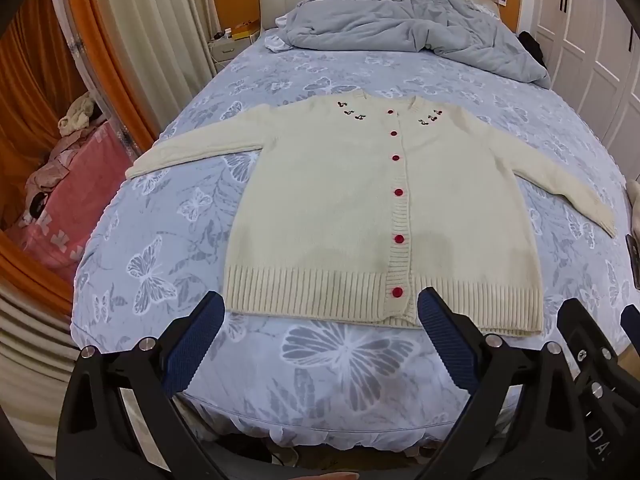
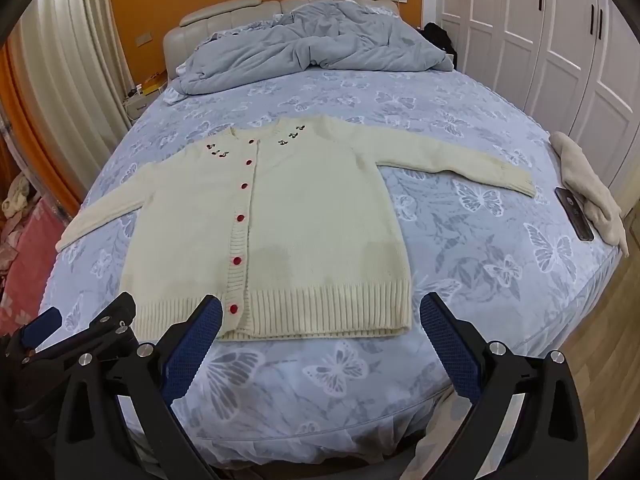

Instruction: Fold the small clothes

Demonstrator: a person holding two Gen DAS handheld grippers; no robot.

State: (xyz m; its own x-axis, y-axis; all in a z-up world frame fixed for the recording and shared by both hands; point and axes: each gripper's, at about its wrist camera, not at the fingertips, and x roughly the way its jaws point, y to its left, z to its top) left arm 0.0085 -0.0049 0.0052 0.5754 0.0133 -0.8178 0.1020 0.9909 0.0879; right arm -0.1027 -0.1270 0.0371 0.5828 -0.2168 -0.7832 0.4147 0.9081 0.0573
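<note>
Item: cream knitted cardigan (image 1: 360, 208) (image 2: 280, 216) with a single row of red round buttons (image 1: 399, 192) (image 2: 241, 218) down the front placket, small dark cherry embroidery (image 1: 351, 112) (image 2: 216, 151) on both sides of the neckline, and a ribbed hem band. Condition: buttoned, face up, unfolded. A faint darker patch shows on the lower front panel. Both sleeves are spread outward from the body, one toward each side of the bed.

Location: flat on the blue bedsheet with white butterfly print (image 1: 344, 364) (image 2: 500, 248), in the near half of the bed, hem toward the foot edge and collar toward the headboard. A rumpled grey-blue duvet (image 1: 416, 24) (image 2: 312, 48) is heaped at the head end, well apart from the cardigan. Near the right edge of the bed lie a beige cloth (image 2: 588, 188) and a dark phone (image 2: 574, 214), touching each other, just beyond the cuff of that sleeve.

Left tool (image 1: 320, 308) (image 2: 36, 324): black frame with blue textured pads, fingers spread wide, nothing between them. It hovers at the foot of the bed, pointing along the bed, with its tips framing the left part of the ribbed hem.

Right tool (image 2: 320, 312) (image 1: 600, 320): same build, fingers likewise spread wide and holding nothing. It hovers beside the left tool at a similar height, its tips framing the right part of the hem.
</note>
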